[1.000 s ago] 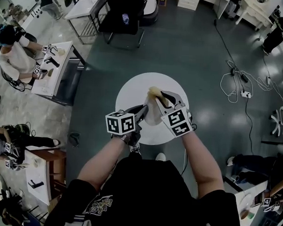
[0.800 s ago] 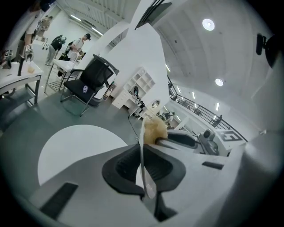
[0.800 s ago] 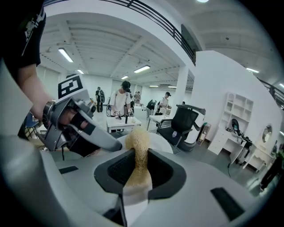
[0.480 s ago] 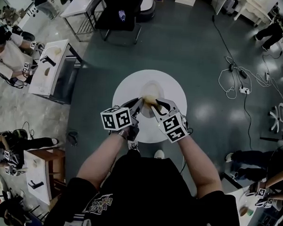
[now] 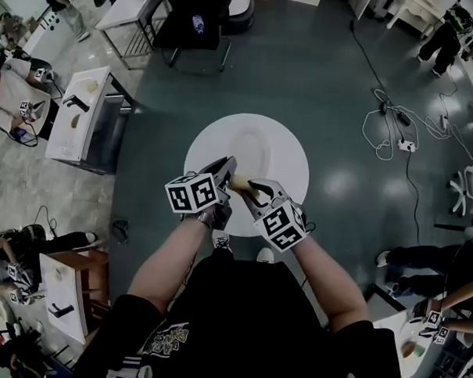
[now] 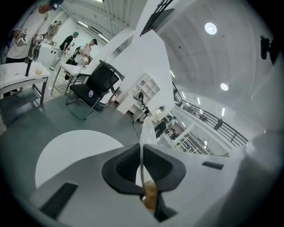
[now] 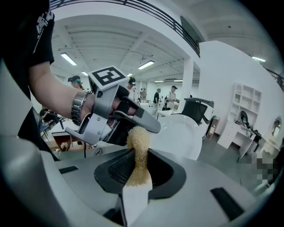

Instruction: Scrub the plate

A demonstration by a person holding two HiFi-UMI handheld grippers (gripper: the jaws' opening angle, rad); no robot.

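A white plate [image 5: 252, 155] is held on edge above the round white table [image 5: 292, 159]. My left gripper [image 5: 225, 173] is shut on its near rim; in the left gripper view the plate [image 6: 144, 133] shows as a thin edge running between the jaws. My right gripper [image 5: 248, 188] is shut on a tan scrub sponge [image 7: 138, 155]. The sponge presses on the plate's face [image 7: 179, 135] right beside the left gripper [image 7: 113, 117]. The sponge [image 6: 150, 197] also shows low behind the plate in the left gripper view.
A black office chair [image 5: 198, 22] stands beyond the table. Work tables [image 5: 87, 115] with people at them line the left side. Cables and a power strip [image 5: 400, 144] lie on the floor at right. Grey floor surrounds the round table.
Both grippers have drawn back toward my body. The sponge has slid from the plate's far part down to its near edge by the left gripper.
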